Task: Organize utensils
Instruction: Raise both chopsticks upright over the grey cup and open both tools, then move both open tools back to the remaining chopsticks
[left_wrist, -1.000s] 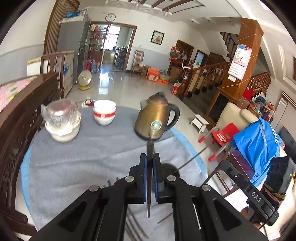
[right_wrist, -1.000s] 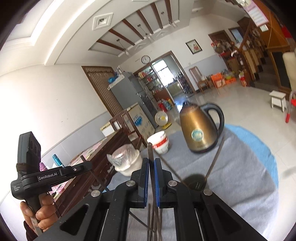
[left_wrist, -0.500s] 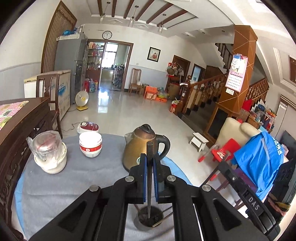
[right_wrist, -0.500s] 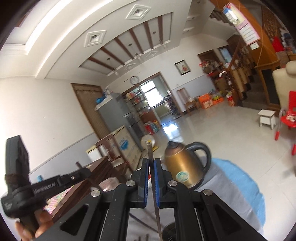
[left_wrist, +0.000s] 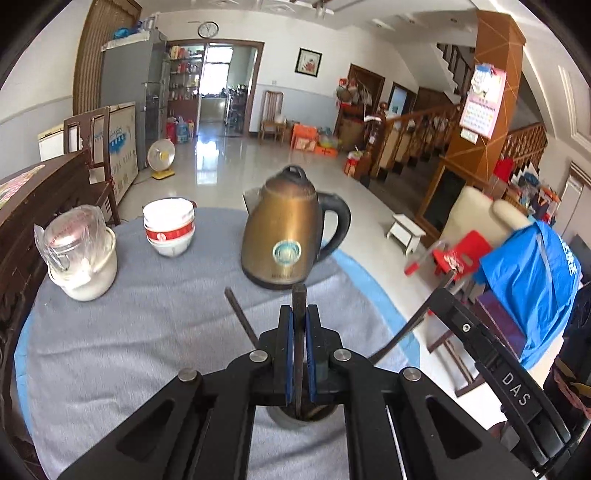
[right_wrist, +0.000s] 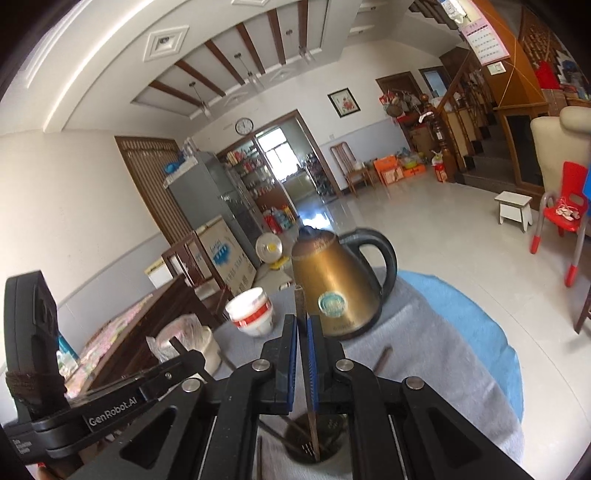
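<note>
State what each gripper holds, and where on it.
Each holds one chopstick, clamped below its top end: left gripper on chopstick, right gripper on chopstick. Tips reach into the holder.

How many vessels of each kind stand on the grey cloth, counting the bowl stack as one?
Kettle: 1
Bowl stack: 1
White jar: 1
Chopstick holder: 1
Total: 4

Utensil cup (left_wrist: 295, 419) mostly behind jaws

A grey-clothed table (left_wrist: 147, 332) carries a brass kettle (left_wrist: 284, 236), stacked bowls (left_wrist: 169, 229) and a white jar (left_wrist: 86, 266).
</note>
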